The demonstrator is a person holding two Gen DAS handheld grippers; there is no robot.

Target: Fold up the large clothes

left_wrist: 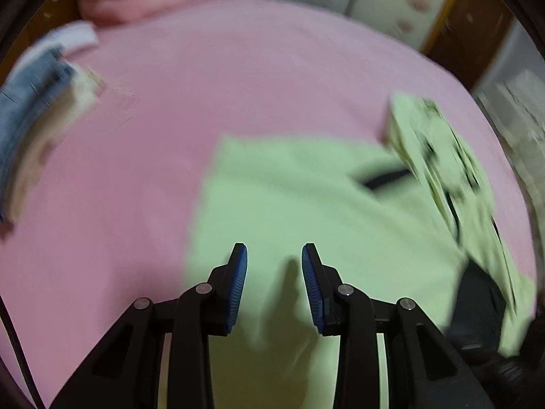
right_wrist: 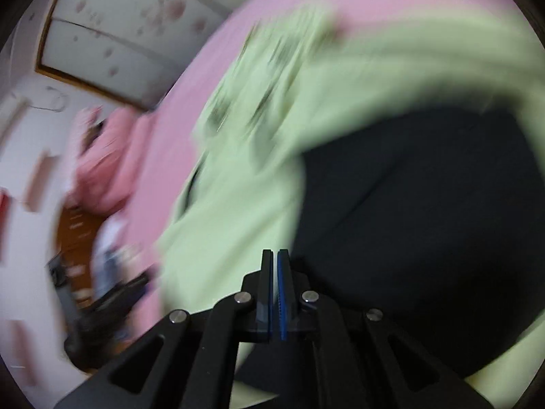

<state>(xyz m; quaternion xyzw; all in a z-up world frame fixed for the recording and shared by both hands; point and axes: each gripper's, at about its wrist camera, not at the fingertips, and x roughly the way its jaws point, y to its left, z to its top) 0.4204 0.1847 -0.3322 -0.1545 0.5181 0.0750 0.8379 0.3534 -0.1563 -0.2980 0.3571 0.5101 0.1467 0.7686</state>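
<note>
Pink bed (left_wrist: 238,78) carries the green garment (left_wrist: 306,204); left gripper (left_wrist: 274,252) narrow, empty; right gripper (right_wrist: 275,255) pinched shut, empty. Grasp the 3 o'clock edge squarely.

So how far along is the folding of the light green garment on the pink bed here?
Done: the light green garment lies partly flat on the pink bedsheet, and folded clothes sit stacked at the bed's edge. In hand: the right gripper is shut, and blur hides whether it pinches cloth; the left gripper hovers open above the fabric. Left: the printed section looks bunched, so folding remains.
</note>
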